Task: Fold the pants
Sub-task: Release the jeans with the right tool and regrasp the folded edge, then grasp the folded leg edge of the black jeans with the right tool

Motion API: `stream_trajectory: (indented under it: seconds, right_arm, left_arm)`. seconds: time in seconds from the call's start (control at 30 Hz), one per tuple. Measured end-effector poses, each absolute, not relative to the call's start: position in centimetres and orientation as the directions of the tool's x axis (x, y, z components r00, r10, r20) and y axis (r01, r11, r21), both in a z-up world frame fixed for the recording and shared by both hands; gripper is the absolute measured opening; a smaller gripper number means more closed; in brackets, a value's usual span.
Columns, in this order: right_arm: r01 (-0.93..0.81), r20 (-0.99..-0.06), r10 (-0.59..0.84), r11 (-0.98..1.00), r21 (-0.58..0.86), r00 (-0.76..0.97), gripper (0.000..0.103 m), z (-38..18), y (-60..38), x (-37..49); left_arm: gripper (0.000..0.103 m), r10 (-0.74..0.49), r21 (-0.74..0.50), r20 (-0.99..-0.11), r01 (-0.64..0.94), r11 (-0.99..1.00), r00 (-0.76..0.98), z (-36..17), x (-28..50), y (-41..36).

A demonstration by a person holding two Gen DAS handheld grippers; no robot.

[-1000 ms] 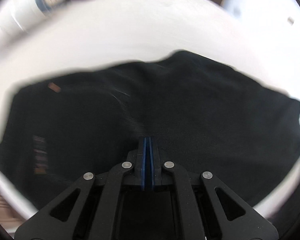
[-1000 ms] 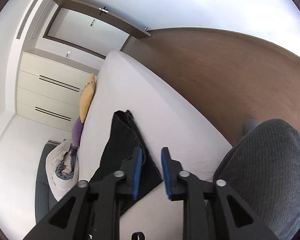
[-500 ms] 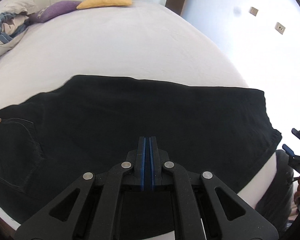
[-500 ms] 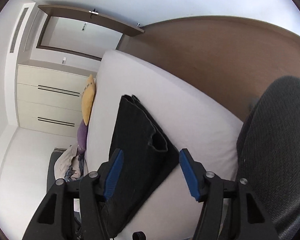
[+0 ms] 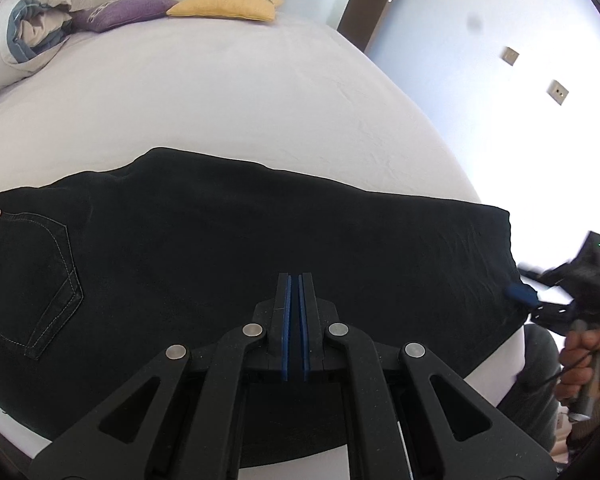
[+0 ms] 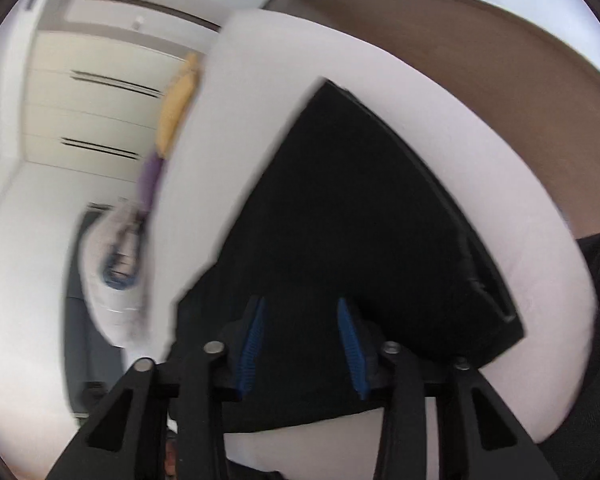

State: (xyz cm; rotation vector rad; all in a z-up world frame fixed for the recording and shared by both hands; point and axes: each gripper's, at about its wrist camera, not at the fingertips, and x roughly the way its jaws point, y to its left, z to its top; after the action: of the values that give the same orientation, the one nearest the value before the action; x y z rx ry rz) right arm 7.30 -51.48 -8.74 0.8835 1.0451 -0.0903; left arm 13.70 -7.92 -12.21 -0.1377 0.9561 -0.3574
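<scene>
Black pants (image 5: 240,248) lie flat across the near side of a white bed (image 5: 220,92), waist and back pocket at the left, leg ends at the right. My left gripper (image 5: 294,280) is shut and empty, hovering over the middle of the pants. My right gripper (image 6: 302,312) is open, its blue pads over the leg end of the pants (image 6: 340,220). It also shows in the left wrist view (image 5: 528,290) at the right end of the pants, held by a hand.
A yellow pillow (image 5: 224,4), a purple pillow (image 5: 120,10) and a rolled duvet (image 5: 24,32) lie at the bed's far end. A door (image 5: 372,4) and white wall stand to the right. Wooden floor (image 6: 500,52) lies beside the bed.
My left gripper has pulled back and up from the pants, staying shut. My right gripper has opened and moved in over the leg end of the pants.
</scene>
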Motion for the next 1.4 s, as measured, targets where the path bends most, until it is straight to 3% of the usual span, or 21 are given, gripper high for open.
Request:
stream_trajectory:
  seconds: [0.03,0.63,0.7,0.8,0.83,0.87,0.93,1.4]
  right_arm:
    - [0.487,-0.802,0.309,0.666,0.566,0.511,0.0,-9.3,-52.0,6.7]
    - [0.574,-0.841,0.152,0.667,0.475,0.52,0.0,-7.6,-55.6,0.8]
    - [0.632,-0.855,0.093,0.633,0.446,0.51,0.006,-7.3,-57.2,-0.2]
    - [0.589,-0.794,0.143,0.596,0.546,0.591,0.01,-6.1,-58.3,-1.8]
    - [0.566,-0.774,0.174,0.589,0.577,0.609,0.023,-5.8,-58.2,-2.0]
    - [0.535,-0.742,0.213,0.57,0.623,0.636,0.049,-5.7,-57.9,-2.2]
    - [0.506,-0.691,0.247,0.525,0.684,0.679,0.071,-6.1,-57.2,-2.7]
    - [0.519,-0.615,0.26,0.353,0.778,0.744,0.071,-10.5,-56.6,-2.6]
  left_arm:
    - [0.004,-0.357,-0.266,-0.774,0.243,0.933,0.523,-12.2,13.6,-7.9]
    - [0.004,-0.324,-0.252,-0.792,0.207,0.945,0.518,-15.4,15.8,-9.6]
    - [0.004,-0.331,-0.255,-0.785,0.213,0.943,0.524,-15.4,15.8,-9.6]
    - [0.004,-0.343,-0.267,-0.781,0.218,0.939,0.521,-15.7,16.0,-9.7]
    - [0.004,-0.35,-0.273,-0.781,0.221,0.936,0.518,-15.9,16.1,-9.9]
    - [0.004,-0.357,-0.28,-0.781,0.223,0.934,0.513,-16.2,16.3,-10.2]
    - [0.004,-0.375,-0.298,-0.776,0.229,0.927,0.508,-16.3,16.5,-10.7]
    - [0.004,-0.504,-0.421,-0.749,0.279,0.863,0.43,-17.1,18.3,-15.3]
